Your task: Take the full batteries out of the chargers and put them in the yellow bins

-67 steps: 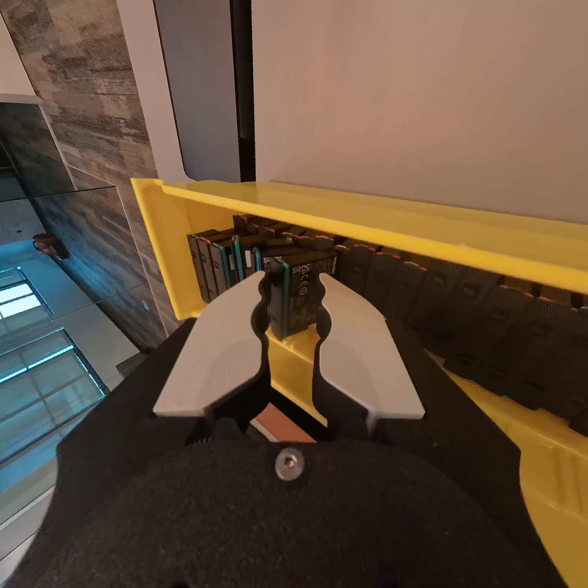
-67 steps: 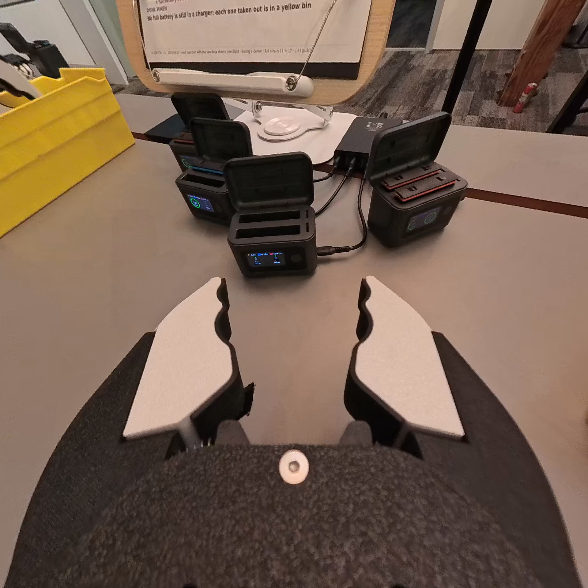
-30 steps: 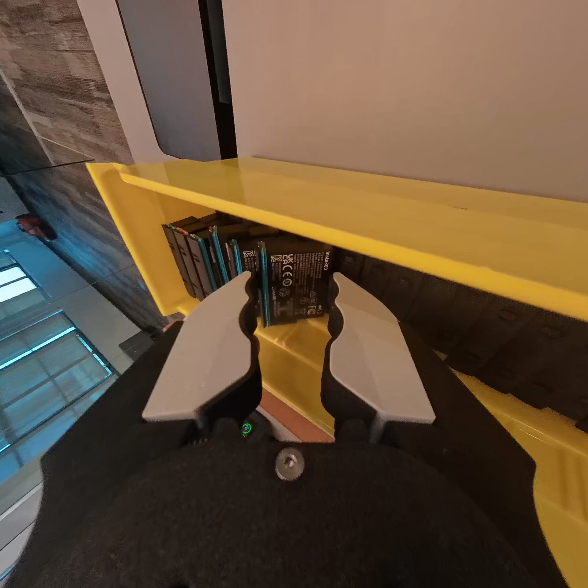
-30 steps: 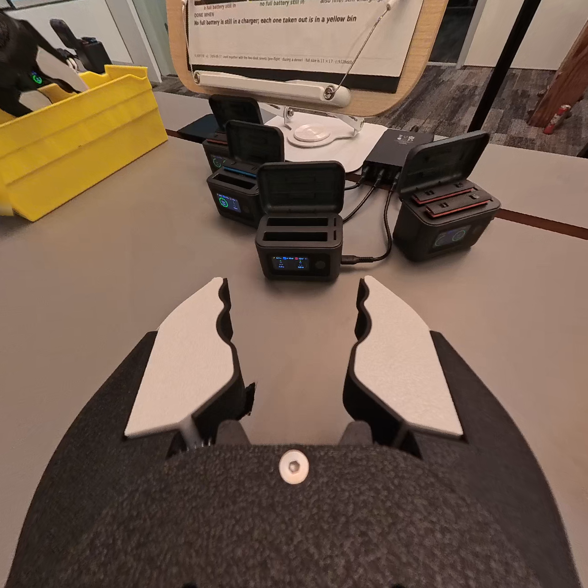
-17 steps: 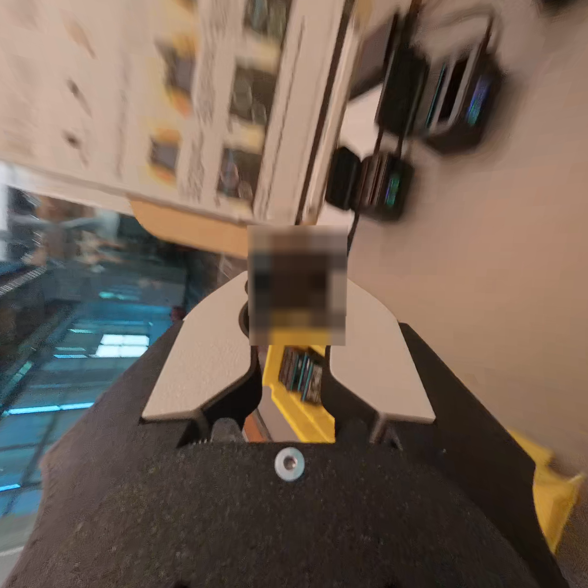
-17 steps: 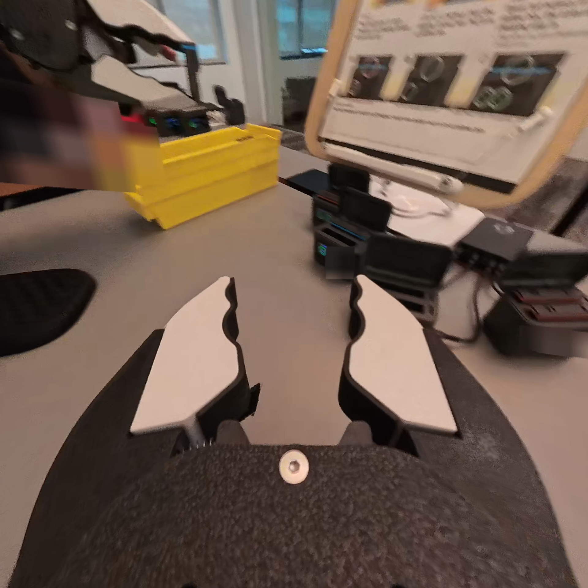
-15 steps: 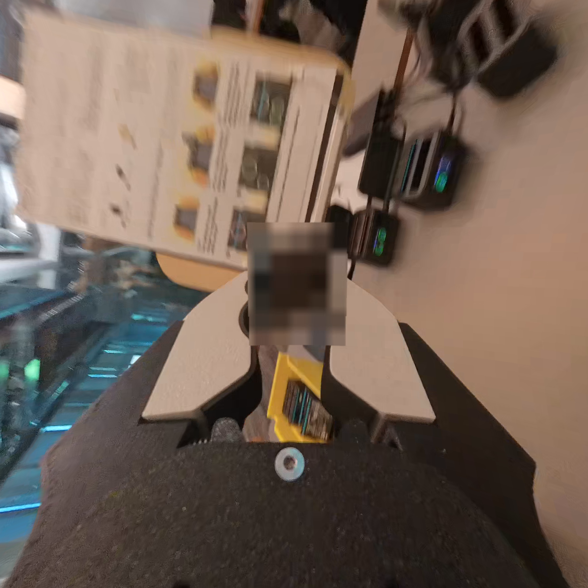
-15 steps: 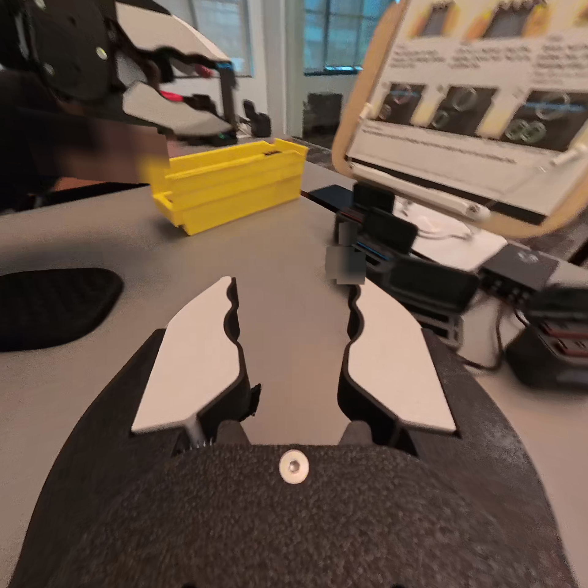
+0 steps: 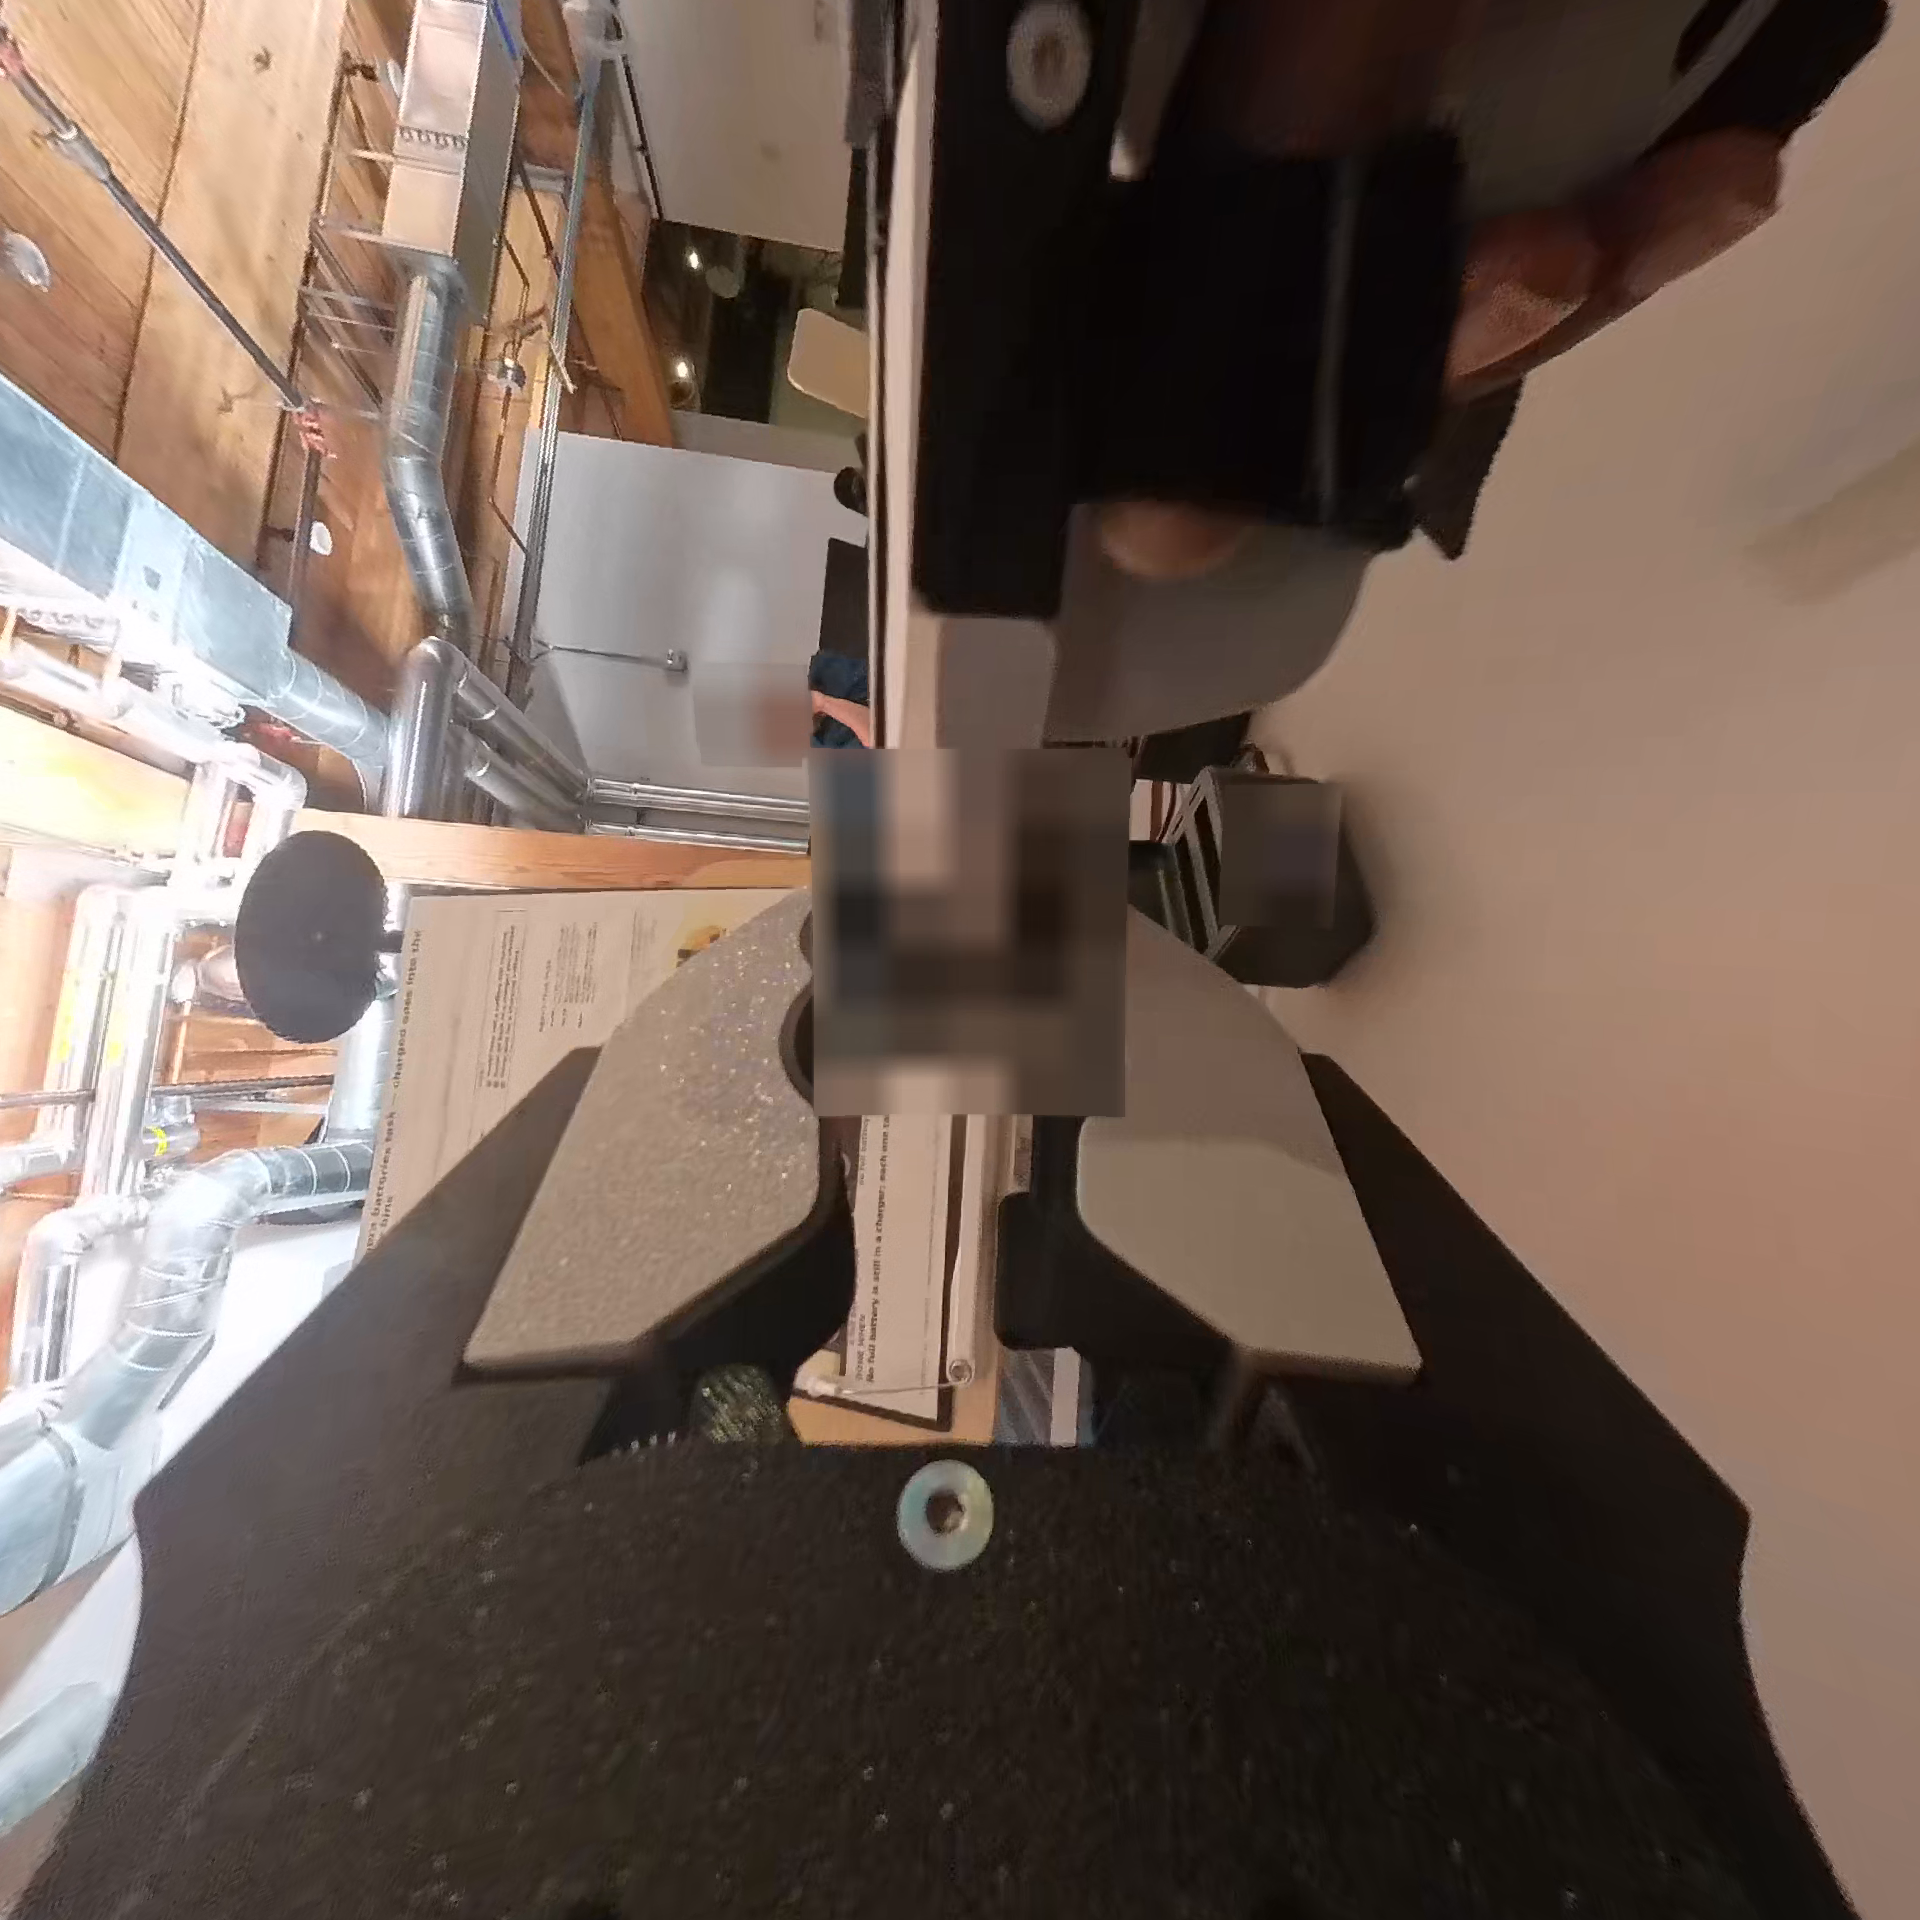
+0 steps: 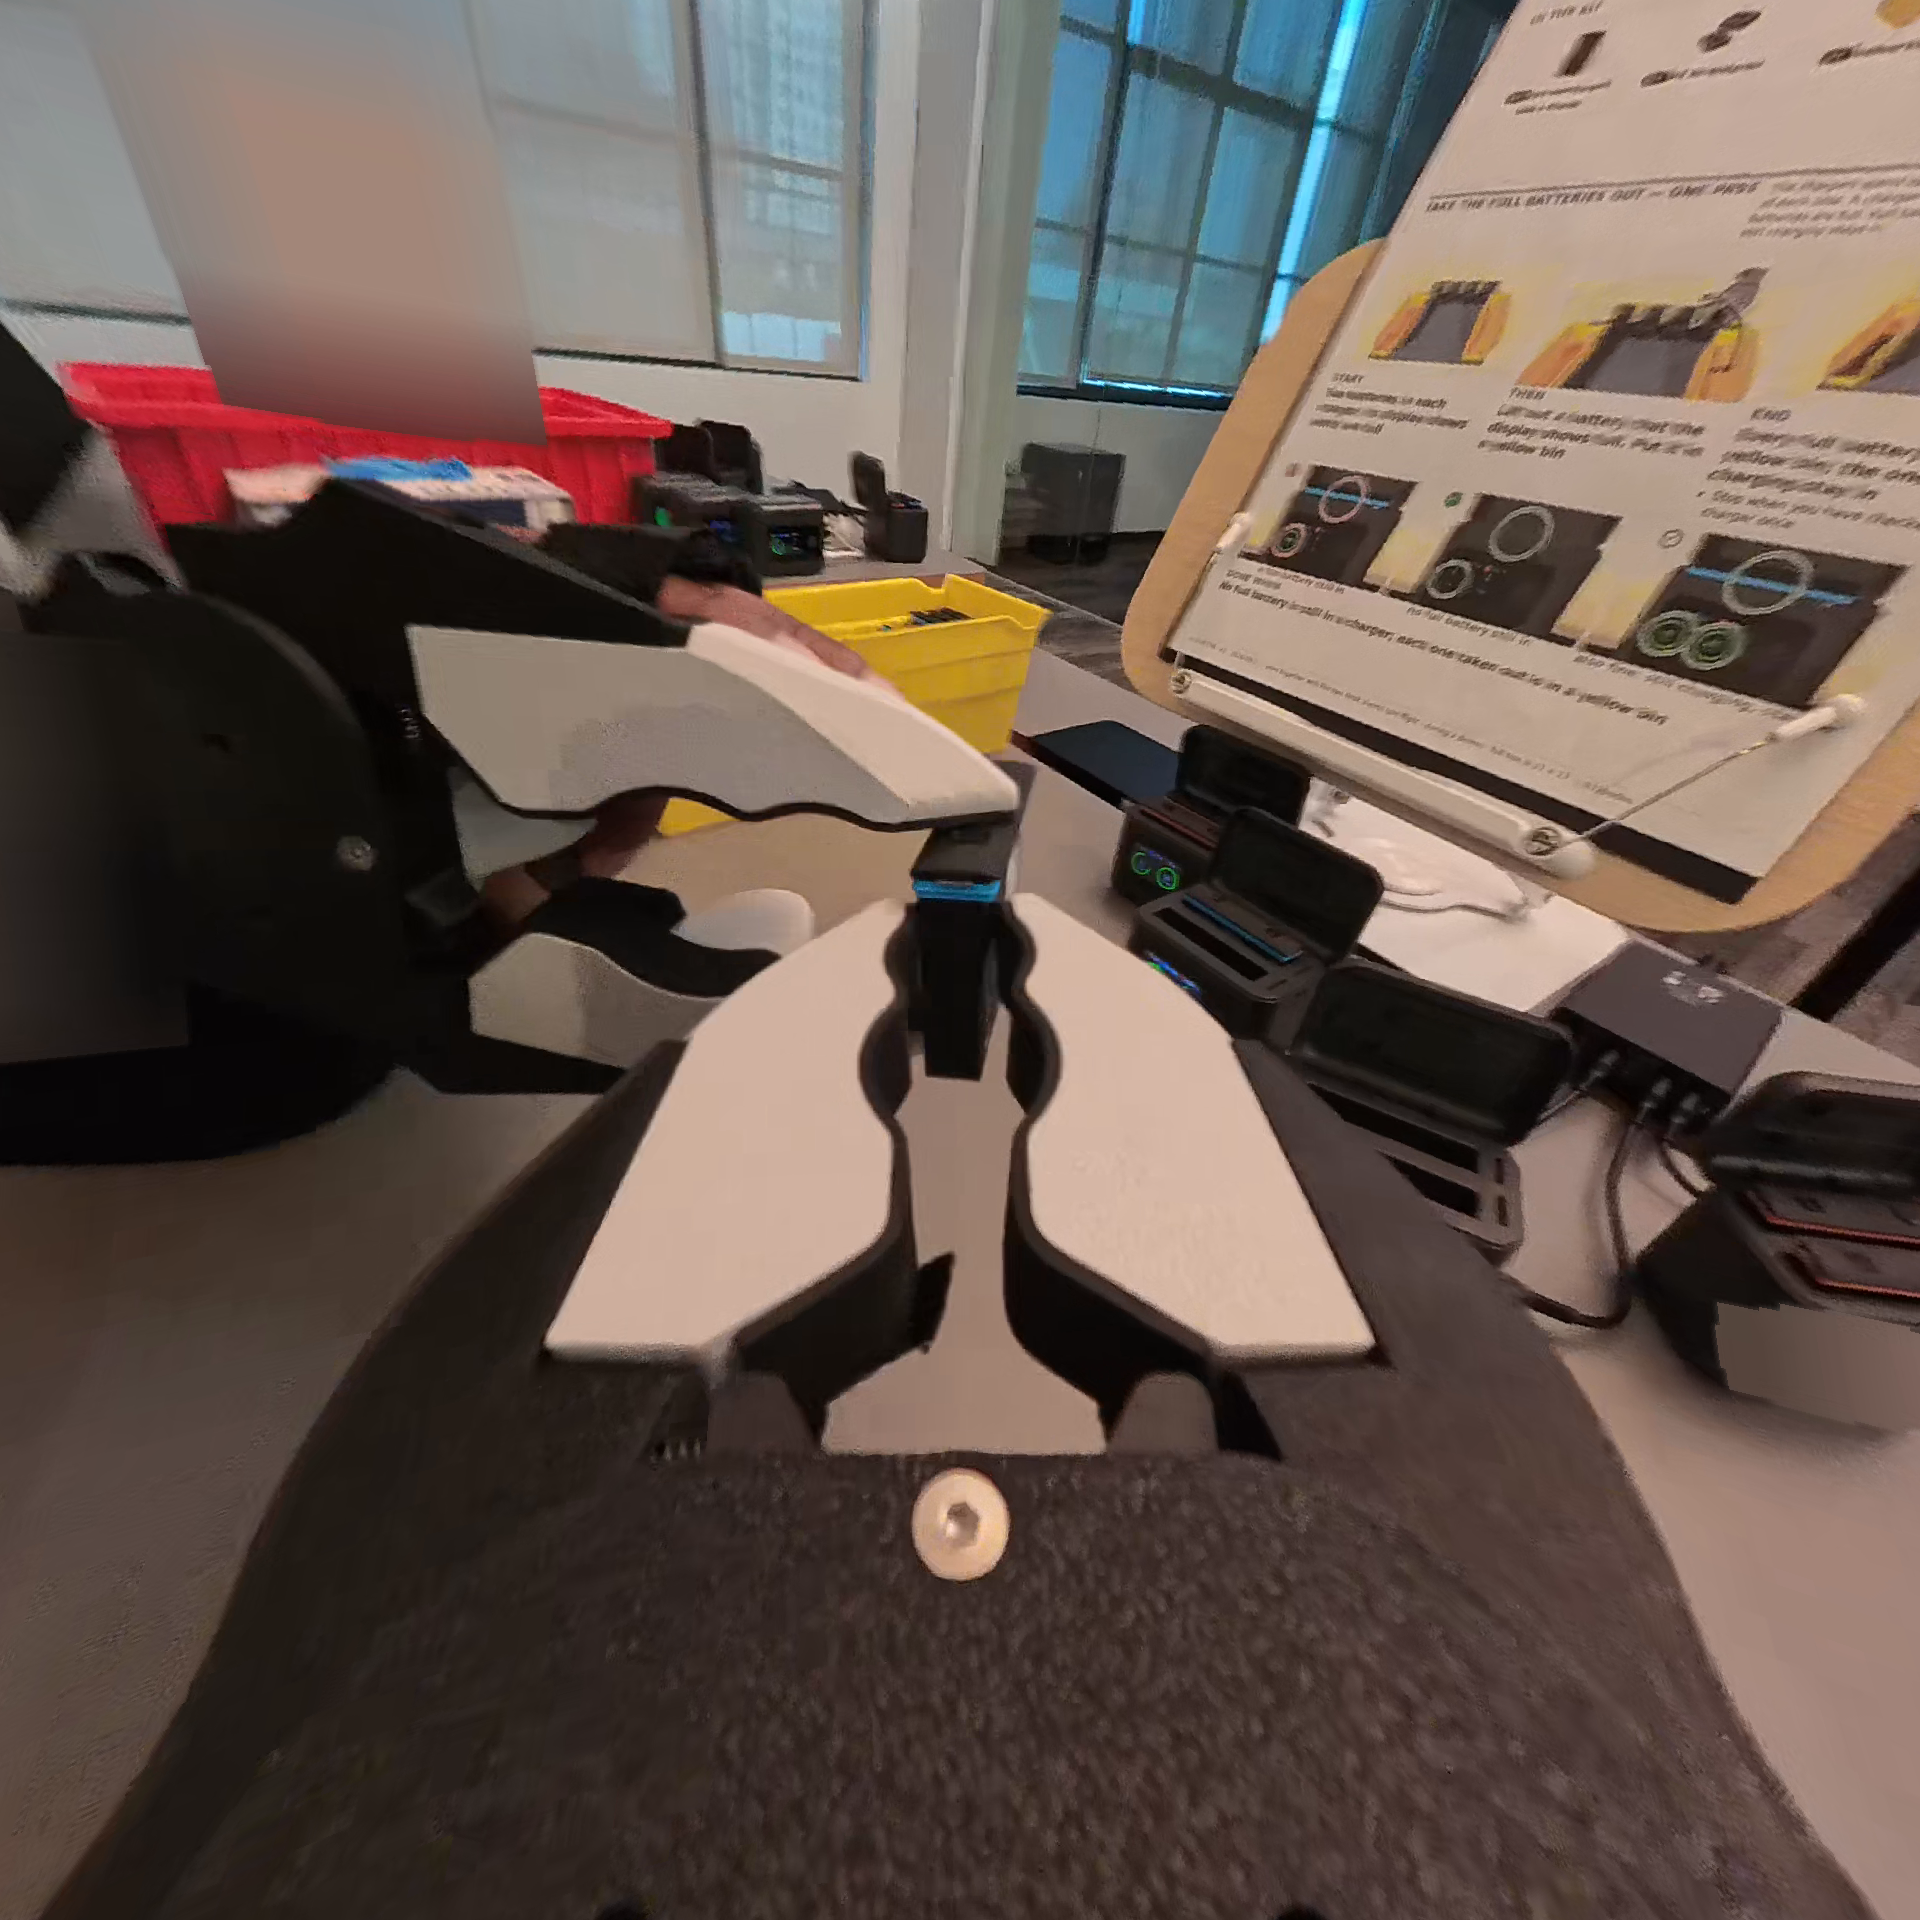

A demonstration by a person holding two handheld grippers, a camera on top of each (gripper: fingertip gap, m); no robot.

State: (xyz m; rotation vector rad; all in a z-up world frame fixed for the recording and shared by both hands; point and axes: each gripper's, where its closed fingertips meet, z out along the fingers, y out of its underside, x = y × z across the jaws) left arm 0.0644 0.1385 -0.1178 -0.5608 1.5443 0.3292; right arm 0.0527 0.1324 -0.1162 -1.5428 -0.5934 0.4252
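Right wrist view, left to right. Far left of the right tool [image 10: 951, 940], the left tool [image 10: 727, 831] reaches in sideways, a person's fingers [image 10: 774, 629] on its upper side. Its upper fingertip meets the top of a black battery [image 10: 951, 971] with a blue end band; its lower finger sits well below. Whether it is clenched on the battery, I cannot tell. Behind it stands a red bin [image 10: 343, 447], and right of that a yellow bin [image 10: 925, 644] with dark batteries inside.

The right tool is clenched on the battery, which stands upright between its fingertips, above a pale grey worktop [image 10: 208, 1299].

Ahead and right, black chargers [image 10: 1262, 914] sit with lids open, some showing lit screens, cabled to a black hub [image 10: 1673, 1029]. Above them a wood-edged board [image 10: 1600, 488] carries a printed sheet; its writing is not reported. Tall windows [image 10: 1174, 197] fill the back wall.

Left wrist view is rolled sideways. A mosaic patch covers the left tool's [image 9: 966, 935] tips. Wood ceiling and silver ducts [image 9: 426, 436] lie left, the right tool's [image 9: 1195, 582] body at top, the worktop [image 9: 1662, 935] right.
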